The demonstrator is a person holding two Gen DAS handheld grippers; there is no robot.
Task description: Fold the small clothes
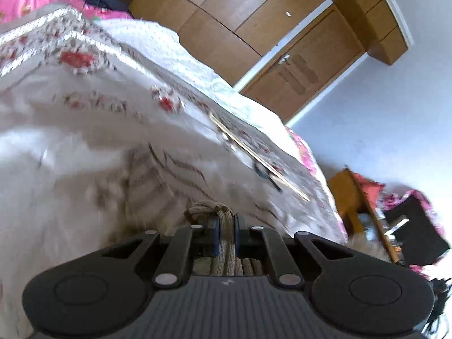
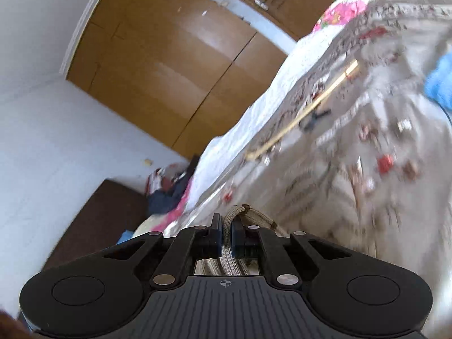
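A small beige knitted garment with thin brown stripes [image 1: 158, 178] hangs between my two grippers, above the bed. My left gripper [image 1: 226, 233] is shut on a bunched ribbed edge of it. In the right wrist view my right gripper [image 2: 226, 236] is shut on another ribbed edge of the same garment [image 2: 316, 195], which spreads away to the right. Both views are tilted and blurred by motion. The lower part of the garment is hidden behind the gripper bodies.
A bed with a floral cover [image 1: 84, 65] lies beyond. A thin wooden stick [image 1: 254, 155] and a dark clip lie on it. A blue cloth [image 2: 440, 82] is at the right. Wooden wardrobe [image 2: 175, 65], door [image 1: 305, 65], dark headboard [image 2: 101, 220] and clutter [image 1: 401, 214] surround it.
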